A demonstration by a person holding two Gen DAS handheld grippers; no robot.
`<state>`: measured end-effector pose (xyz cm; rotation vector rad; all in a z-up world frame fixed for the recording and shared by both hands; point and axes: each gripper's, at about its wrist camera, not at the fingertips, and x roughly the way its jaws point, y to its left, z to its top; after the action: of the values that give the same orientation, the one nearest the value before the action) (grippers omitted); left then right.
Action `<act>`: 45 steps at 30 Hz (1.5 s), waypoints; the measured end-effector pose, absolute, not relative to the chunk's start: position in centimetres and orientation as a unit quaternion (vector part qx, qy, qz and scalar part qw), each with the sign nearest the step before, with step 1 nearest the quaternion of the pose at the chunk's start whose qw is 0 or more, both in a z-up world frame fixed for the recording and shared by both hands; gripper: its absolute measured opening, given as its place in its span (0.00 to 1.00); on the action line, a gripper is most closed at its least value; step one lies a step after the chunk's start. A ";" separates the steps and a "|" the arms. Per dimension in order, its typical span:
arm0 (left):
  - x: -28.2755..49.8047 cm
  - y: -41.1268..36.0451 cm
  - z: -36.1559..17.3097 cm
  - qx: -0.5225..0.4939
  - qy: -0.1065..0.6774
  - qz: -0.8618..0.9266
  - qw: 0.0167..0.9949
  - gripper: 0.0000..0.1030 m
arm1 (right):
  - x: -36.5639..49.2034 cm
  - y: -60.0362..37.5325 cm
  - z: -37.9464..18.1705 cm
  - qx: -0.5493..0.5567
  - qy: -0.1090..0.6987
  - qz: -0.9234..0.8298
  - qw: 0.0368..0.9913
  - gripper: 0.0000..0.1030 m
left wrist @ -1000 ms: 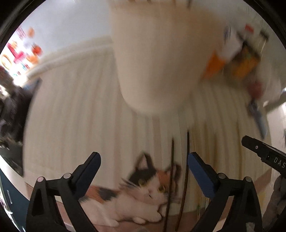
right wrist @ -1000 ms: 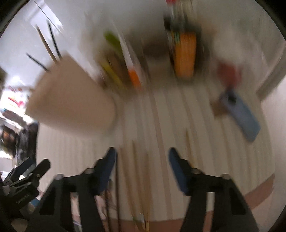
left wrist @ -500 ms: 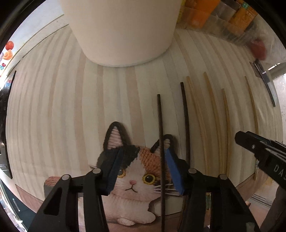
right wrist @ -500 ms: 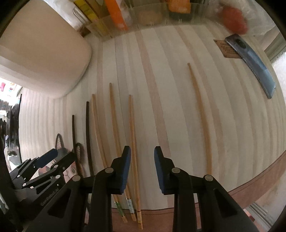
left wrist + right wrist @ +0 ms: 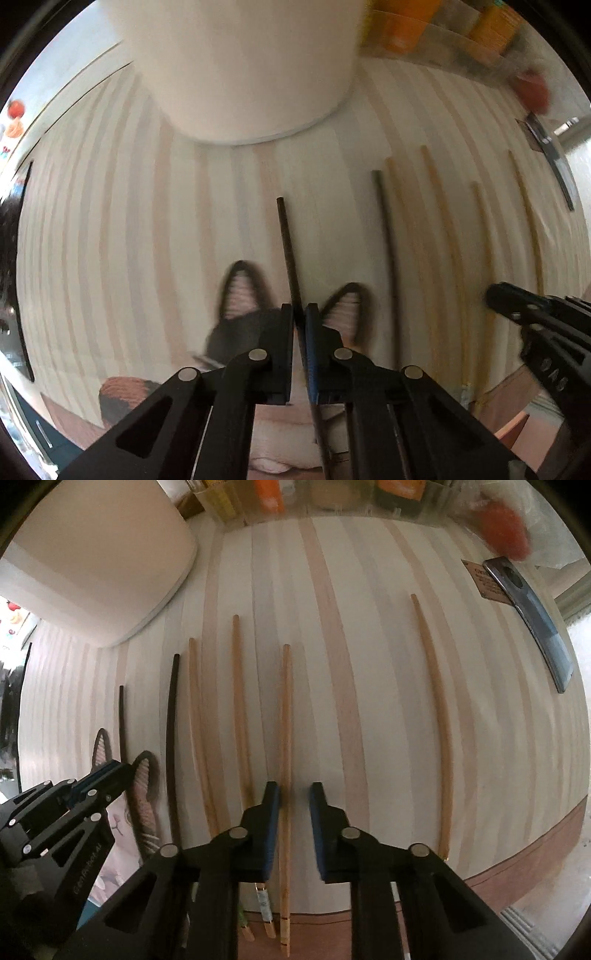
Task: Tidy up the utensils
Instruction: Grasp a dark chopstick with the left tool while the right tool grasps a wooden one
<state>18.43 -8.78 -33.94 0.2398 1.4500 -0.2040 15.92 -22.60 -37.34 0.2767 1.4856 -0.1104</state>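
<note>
Left gripper (image 5: 300, 312) clamped on dark chopstick (image 5: 286, 240) lying on the striped surface (image 5: 147, 221), likely for the cream holder (image 5: 240, 66); right gripper (image 5: 294, 794) apart, straddling a wooden chopstick (image 5: 285, 716).

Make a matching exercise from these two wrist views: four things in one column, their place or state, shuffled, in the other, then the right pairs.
Things
1. left gripper
2. right gripper
3. phone
4. white container

Places or states
A. lies flat at the mat's far right
B. shut on a black chopstick
C. open, jaws either side of a wooden chopstick
D. stands at the mat's far left

Pairs: 1-B, 2-C, 3-A, 4-D
</note>
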 end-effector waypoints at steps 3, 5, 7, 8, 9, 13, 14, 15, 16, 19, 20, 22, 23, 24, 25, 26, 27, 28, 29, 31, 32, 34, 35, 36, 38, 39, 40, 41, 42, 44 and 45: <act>18.8 -6.6 -33.8 0.088 0.669 -0.069 0.735 0.04 | 15.7 -23.6 -37.3 0.120 0.676 -0.057 0.725 0.06; 18.9 -4.8 -33.8 0.070 0.675 -0.054 0.733 0.04 | 15.6 -25.0 -37.5 0.122 0.681 -0.056 0.720 0.06; 18.9 -3.5 -33.8 0.055 0.678 -0.042 0.732 0.04 | 15.4 -25.6 -37.7 0.118 0.687 -0.053 0.715 0.06; 18.8 -3.2 -33.8 0.051 0.678 -0.041 0.732 0.04 | 15.5 -25.8 -37.7 0.116 0.688 -0.049 0.714 0.06; 18.7 -3.1 -33.8 0.048 0.678 -0.042 0.732 0.04 | 15.6 -25.8 -37.7 0.113 0.690 -0.045 0.713 0.06; 18.9 -2.7 -33.6 0.057 0.680 -0.044 0.729 0.04 | 16.1 -24.9 -37.5 0.085 0.698 -0.051 0.709 0.06; 18.6 -2.6 -33.5 0.053 0.680 -0.043 0.730 0.04 | 16.3 -24.5 -37.4 0.079 0.699 -0.053 0.709 0.07; 18.0 -2.7 -33.8 0.052 0.680 -0.042 0.730 0.04 | 16.3 -23.9 -37.5 0.072 0.700 -0.055 0.708 0.07; 18.3 -3.0 -33.8 0.053 0.680 -0.042 0.730 0.04 | 16.3 -23.9 -37.5 0.067 0.701 -0.056 0.708 0.07; 18.9 -2.8 -33.9 0.051 0.681 -0.041 0.730 0.04 | 15.9 -23.6 -37.7 0.063 0.701 -0.057 0.708 0.07; 19.0 -2.9 -33.8 0.051 0.681 -0.040 0.730 0.04 | 16.1 -23.6 -37.7 0.064 0.702 -0.058 0.707 0.07; 19.7 -1.2 -33.6 0.052 0.682 -0.040 0.729 0.04 | 15.9 -23.7 -37.7 0.065 0.702 -0.058 0.707 0.07; 20.1 -1.1 -33.4 0.049 0.680 -0.041 0.730 0.04 | 15.8 -23.8 -37.6 0.064 0.702 -0.059 0.707 0.07; 20.1 -1.2 -33.6 0.050 0.678 -0.046 0.732 0.04 | 15.7 -23.6 -37.6 0.064 0.702 -0.060 0.707 0.07; 20.6 -1.5 -33.6 0.053 0.675 -0.055 0.734 0.04 | 16.1 -23.6 -37.6 0.066 0.701 -0.061 0.708 0.07; 20.9 -1.5 -33.7 0.049 0.674 -0.059 0.735 0.04 | 16.0 -23.5 -37.7 0.068 0.700 -0.062 0.708 0.07; 21.5 -1.5 -33.7 0.037 0.675 -0.067 0.734 0.04 | 16.1 -24.4 -38.2 0.070 0.699 -0.062 0.709 0.07; 22.1 -1.7 -33.7 0.031 0.678 -0.075 0.730 0.04 | 16.0 -24.3 -38.3 0.072 0.700 -0.062 0.708 0.07; 22.3 -1.7 -33.7 0.028 0.682 -0.077 0.727 0.06 | 15.9 -24.5 -38.7 0.074 0.700 -0.061 0.707 0.07; 22.6 -1.7 -33.8 0.012 0.691 -0.096 0.716 0.22 | 16.0 -24.8 -38.7 0.080 0.703 -0.060 0.704 0.07; 22.6 -1.7 -33.8 0.006 0.693 -0.105 0.713 0.28 | 16.1 -25.0 -38.8 0.079 0.705 -0.057 0.702 0.07; 22.1 -2.1 -33.8 0.009 0.696 -0.116 0.708 0.37 | 16.4 -25.5 -38.8 0.086 0.709 -0.054 0.697 0.07; 21.8 -2.4 -33.8 0.019 0.695 -0.114 0.710 0.37 | 16.5 -25.7 -38.7 0.087 0.711 -0.053 0.695 0.07; 21.6 -2.7 -33.8 0.031 0.691 -0.112 0.713 0.36 | 16.6 -25.7 -38.7 0.086 0.713 -0.052 0.694 0.07; 21.3 -3.0 -33.8 0.042 0.684 -0.105 0.721 0.35 | 16.6 -25.8 -38.6 0.086 0.715 -0.052 0.692 0.07; 21.2 -3.2 -33.8 0.045 0.682 -0.101 0.723 0.33 | 16.9 -25.9 -38.6 0.084 0.715 -0.051 0.692 0.07; 21.2 -3.3 -33.8 0.049 0.681 -0.094 0.724 0.31 | 16.9 -25.9 -38.5 0.084 0.715 -0.050 0.692 0.07; 21.2 -3.4 -33.7 0.052 0.681 -0.088 0.725 0.28 | 16.9 -26.0 -38.5 0.084 0.715 -0.051 0.692 0.07; 21.2 -3.4 -33.7 0.056 0.681 -0.082 0.726 0.22 | 16.9 -26.0 -38.4 0.083 0.715 -0.050 0.692 0.07; 21.3 -2.9 -33.7 0.064 0.679 -0.066 0.728 0.10 | 16.9 -26.0 -38.4 0.083 0.716 -0.050 0.691 0.07; 21.5 -2.7 -33.6 0.061 0.679 -0.064 0.729 0.06 | 17.0 -26.0 -38.3 0.083 0.716 -0.050 0.691 0.07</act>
<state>21.49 -2.70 -33.59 0.1347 1.4953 -0.1408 17.03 -26.03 -38.34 0.1853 1.6008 -0.1112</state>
